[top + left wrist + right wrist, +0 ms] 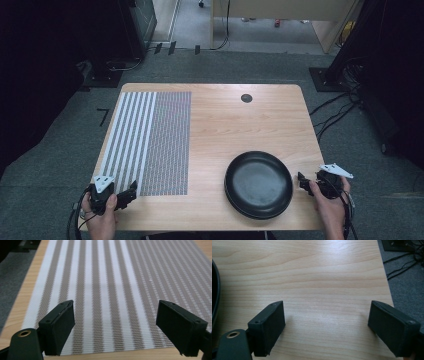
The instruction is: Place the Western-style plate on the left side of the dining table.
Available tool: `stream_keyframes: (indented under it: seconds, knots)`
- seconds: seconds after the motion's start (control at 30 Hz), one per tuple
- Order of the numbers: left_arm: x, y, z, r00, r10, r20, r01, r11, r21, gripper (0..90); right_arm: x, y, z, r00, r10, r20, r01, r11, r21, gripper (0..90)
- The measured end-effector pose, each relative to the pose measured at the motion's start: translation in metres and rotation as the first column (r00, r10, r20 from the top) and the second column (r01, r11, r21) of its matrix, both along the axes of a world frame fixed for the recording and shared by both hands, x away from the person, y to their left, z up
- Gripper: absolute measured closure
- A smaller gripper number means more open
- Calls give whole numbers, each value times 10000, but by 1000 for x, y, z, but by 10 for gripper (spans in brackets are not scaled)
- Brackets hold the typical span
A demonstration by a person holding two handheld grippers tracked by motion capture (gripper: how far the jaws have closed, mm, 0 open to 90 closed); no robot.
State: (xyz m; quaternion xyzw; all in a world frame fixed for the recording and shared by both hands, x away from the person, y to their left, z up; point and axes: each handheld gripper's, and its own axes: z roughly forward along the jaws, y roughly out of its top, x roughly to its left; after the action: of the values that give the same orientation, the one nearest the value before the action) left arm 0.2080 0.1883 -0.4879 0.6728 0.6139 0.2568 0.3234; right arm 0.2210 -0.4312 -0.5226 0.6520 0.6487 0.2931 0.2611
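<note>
Now, left tongs [131,192] wide open over striped mat [150,140], right tongs [301,181] wide open, empty

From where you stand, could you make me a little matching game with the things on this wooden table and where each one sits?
Things:
1. striped woven placemat
2. round black plate
3. small dark round hole in the tabletop
4. left gripper

Places:
A. far edge, near the middle
B. near right
C. left half
D. near left corner, jaws apart

Pairs: 1-C, 2-B, 3-A, 4-D
</note>
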Motion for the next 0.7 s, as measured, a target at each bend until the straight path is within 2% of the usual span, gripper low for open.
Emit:
stream_keyframes:
  seconds: [0.13, 0.3, 0.4, 0.47, 0.53, 0.6, 0.7]
  knots:
    - [5, -11, 2, 9997, -237, -70, 237, 9997, -91, 145, -2, -5, 8, 9997, -218, 149, 216, 9997, 133, 135]
    - [9, -28, 5, 9980, -619, -114, 620, 9981, 57, 145, 0, -13, 22, 9980, -532, 331, 522, 9981, 314, 137]
    - [12, -37, 9, 9970, -773, -104, 775, 9969, 131, 143, 0, -17, 34, 9968, -638, 472, 600, 9951, 780, 138]
    - [14, -39, 11, 9968, -793, -78, 794, 9968, 95, 140, 0, -20, 41, 9961, -679, 561, 599, 9893, 1333, 140]
    - [20, -49, 15, 9962, -866, 22, 866, 9962, -79, 140, 1, -20, 46, 9954, -707, 651, 597, 9857, 1575, 142]
    - [23, -56, 17, 9952, -975, 84, 977, 9948, -280, 140, 2, -19, 48, 9961, -640, 602, 555, 9894, 1344, 142]
    - [27, -67, 20, 9940, -1088, 118, 1093, 9920, -638, 140, 0, -18, 46, 9970, -566, 529, 494, 9905, 1286, 142]
